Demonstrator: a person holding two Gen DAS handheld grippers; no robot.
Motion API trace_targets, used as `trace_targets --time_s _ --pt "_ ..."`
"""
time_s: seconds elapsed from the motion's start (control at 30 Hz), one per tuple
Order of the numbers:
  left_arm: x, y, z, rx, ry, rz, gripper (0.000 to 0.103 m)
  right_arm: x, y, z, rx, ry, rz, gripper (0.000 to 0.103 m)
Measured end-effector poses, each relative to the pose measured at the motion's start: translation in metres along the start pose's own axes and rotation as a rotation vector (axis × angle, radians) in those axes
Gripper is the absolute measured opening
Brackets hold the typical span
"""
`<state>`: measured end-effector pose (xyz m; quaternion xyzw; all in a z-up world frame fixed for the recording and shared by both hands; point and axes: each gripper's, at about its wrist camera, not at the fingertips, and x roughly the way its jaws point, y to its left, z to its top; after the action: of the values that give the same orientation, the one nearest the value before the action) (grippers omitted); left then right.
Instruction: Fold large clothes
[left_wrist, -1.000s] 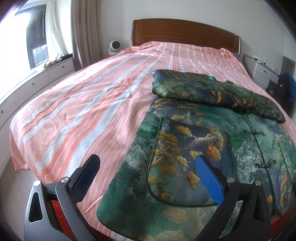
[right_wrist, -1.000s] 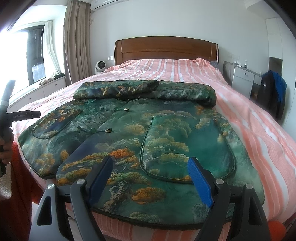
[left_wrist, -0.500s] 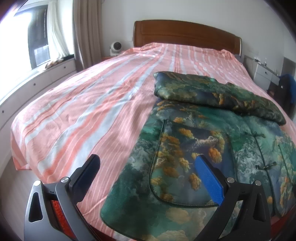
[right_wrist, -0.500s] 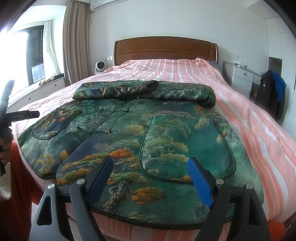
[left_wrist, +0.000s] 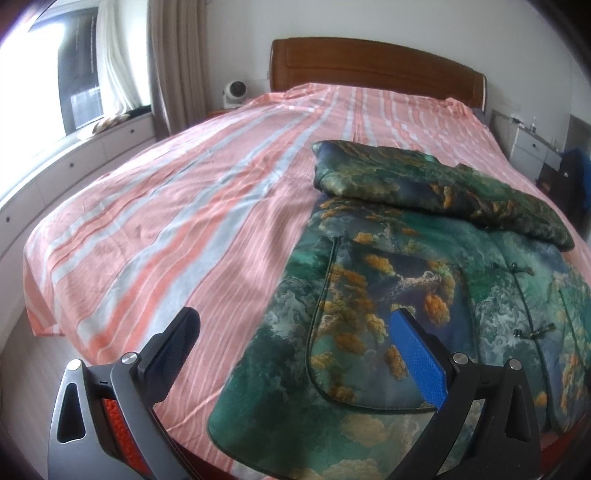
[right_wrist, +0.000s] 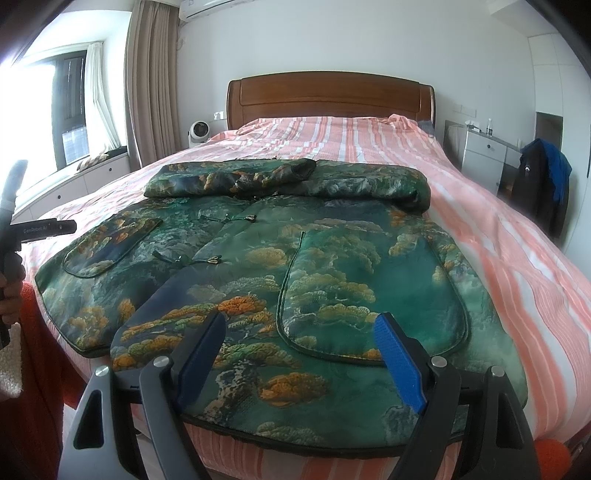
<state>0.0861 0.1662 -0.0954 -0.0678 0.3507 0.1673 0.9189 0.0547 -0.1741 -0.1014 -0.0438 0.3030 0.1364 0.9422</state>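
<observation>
One piece of lettering can be read: "GenRobot.AI" is printed in pale letters along the dark horizontal bar (right_wrist: 44, 229) of the left gripper's handle, which is seen far to the left of the right gripper's fingers in the right wrist view. The last characters are small and only roughly made out. No other text, number or sign can be read in either view; a small mark on the dark garment (right_wrist: 532, 170) hung at the far right is too small to be read.

Green patterned jacket (left_wrist: 424, 295) flat on striped bedsheet (left_wrist: 192, 221), left gripper (left_wrist: 295, 343) jaws apart above its hem
</observation>
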Motion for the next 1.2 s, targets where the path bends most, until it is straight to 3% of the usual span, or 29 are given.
trace_targets --time_s 1.2 --pt "0.0007 0.0063 -0.0008 -0.003 0.019 0.008 0.102 0.0027 -0.0016 -0.0010 0.002 0.008 0.001 0.082"
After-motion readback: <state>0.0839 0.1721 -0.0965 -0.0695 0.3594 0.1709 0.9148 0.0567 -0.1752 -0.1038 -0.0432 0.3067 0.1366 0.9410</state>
